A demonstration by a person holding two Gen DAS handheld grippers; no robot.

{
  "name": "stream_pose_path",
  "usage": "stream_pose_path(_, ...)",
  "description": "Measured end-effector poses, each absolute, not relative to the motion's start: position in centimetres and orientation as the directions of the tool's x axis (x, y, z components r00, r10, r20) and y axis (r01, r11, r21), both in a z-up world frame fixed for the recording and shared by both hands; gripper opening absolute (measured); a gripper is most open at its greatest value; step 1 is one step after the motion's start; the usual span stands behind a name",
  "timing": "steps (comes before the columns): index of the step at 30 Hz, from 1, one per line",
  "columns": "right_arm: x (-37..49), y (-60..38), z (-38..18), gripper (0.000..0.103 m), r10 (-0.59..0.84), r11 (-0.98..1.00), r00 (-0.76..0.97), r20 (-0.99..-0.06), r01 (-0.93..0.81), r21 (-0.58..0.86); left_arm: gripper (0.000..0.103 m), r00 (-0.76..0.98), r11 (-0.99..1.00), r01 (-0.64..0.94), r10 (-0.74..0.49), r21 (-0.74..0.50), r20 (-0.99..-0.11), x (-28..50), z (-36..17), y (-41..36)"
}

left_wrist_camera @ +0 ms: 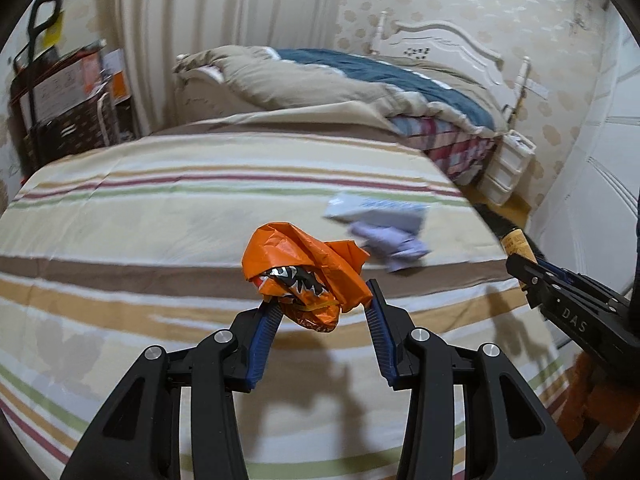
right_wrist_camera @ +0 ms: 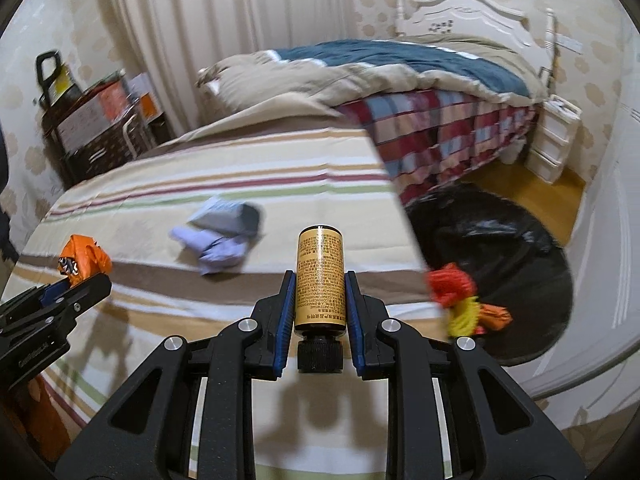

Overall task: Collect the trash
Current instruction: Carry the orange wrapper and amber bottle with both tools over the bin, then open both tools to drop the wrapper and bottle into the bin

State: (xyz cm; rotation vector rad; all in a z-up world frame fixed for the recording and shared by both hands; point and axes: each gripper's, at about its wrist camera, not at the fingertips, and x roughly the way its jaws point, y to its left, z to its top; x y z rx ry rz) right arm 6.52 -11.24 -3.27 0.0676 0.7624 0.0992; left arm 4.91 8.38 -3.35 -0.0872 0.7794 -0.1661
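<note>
My left gripper [left_wrist_camera: 320,300] is shut on a crumpled orange snack wrapper [left_wrist_camera: 304,268] and holds it above the striped bed [left_wrist_camera: 160,216]. My right gripper [right_wrist_camera: 319,300] is shut on a small yellow-labelled bottle [right_wrist_camera: 319,280] with a black cap toward me. The bottle also shows at the right edge of the left wrist view [left_wrist_camera: 518,246]; the wrapper shows at the left of the right wrist view [right_wrist_camera: 84,258]. A crumpled lilac tissue [right_wrist_camera: 218,250] and a white-blue packet [right_wrist_camera: 228,214] lie on the bed. A black trash bag [right_wrist_camera: 492,264] sits open on the floor right of the bed, with red, yellow and orange trash [right_wrist_camera: 460,296] at its near rim.
A rumpled beige and blue duvet [right_wrist_camera: 380,68] lies at the head of the bed by the white headboard [right_wrist_camera: 472,12]. White drawers [right_wrist_camera: 554,136] stand at the far right. A cluttered dark rack [right_wrist_camera: 96,128] stands at the far left by the curtain.
</note>
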Motion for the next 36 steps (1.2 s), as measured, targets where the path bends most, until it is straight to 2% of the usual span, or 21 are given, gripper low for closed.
stream_pose_path(17,7.3,-21.8,-1.5,0.023,-0.036,0.99,0.776,-0.63,0.115,0.085,0.044,0.697,0.935,0.333,-0.329,-0.119,-0.637,8.5,-0.9,-5.0)
stream_pose_path(36,9.9,-27.4,-3.8,0.023,-0.082,0.974,0.745,-0.662,0.201,0.106,0.044,0.664,0.918,0.394,-0.315,-0.04,-0.678,12.1,-3.3,-12.4)
